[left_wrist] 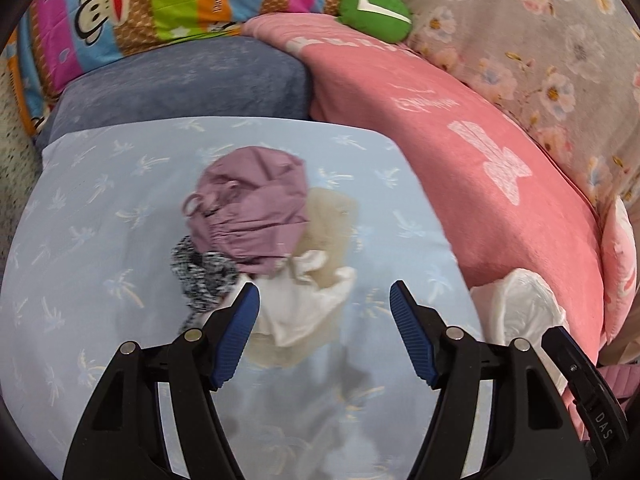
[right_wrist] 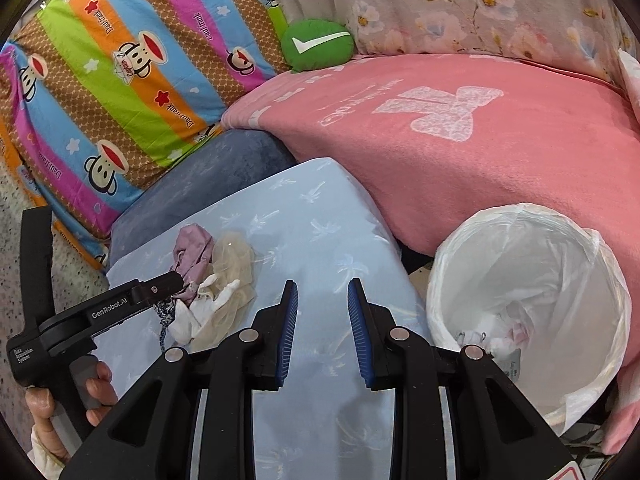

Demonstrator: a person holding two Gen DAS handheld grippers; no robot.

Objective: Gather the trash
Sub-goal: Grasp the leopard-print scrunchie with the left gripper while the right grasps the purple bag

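A small heap of trash lies on a light blue pillow [left_wrist: 100,240]: a crumpled mauve cloth [left_wrist: 256,208], a beige mesh piece [left_wrist: 332,224], a white scrap [left_wrist: 304,312] and a black-and-white speckled bit [left_wrist: 200,276]. My left gripper [left_wrist: 324,296] hangs open just short of the heap, the white scrap lying beyond its fingertips, nothing pinched. In the right wrist view the heap [right_wrist: 212,280] sits to the left, with the left gripper [right_wrist: 180,284] over it. My right gripper [right_wrist: 322,288] stands open above bare pillow, holding nothing. A bin with a white liner [right_wrist: 528,264] is to its right.
A pink blanket [right_wrist: 440,152] rises behind the pillow and bin. A striped monkey-print pillow [right_wrist: 120,80], a dark blue cushion [left_wrist: 180,80] and a green round cushion [right_wrist: 318,46] lie at the back. A hand [right_wrist: 96,392] grips the left tool's handle. The bin's liner [left_wrist: 520,308] shows at right.
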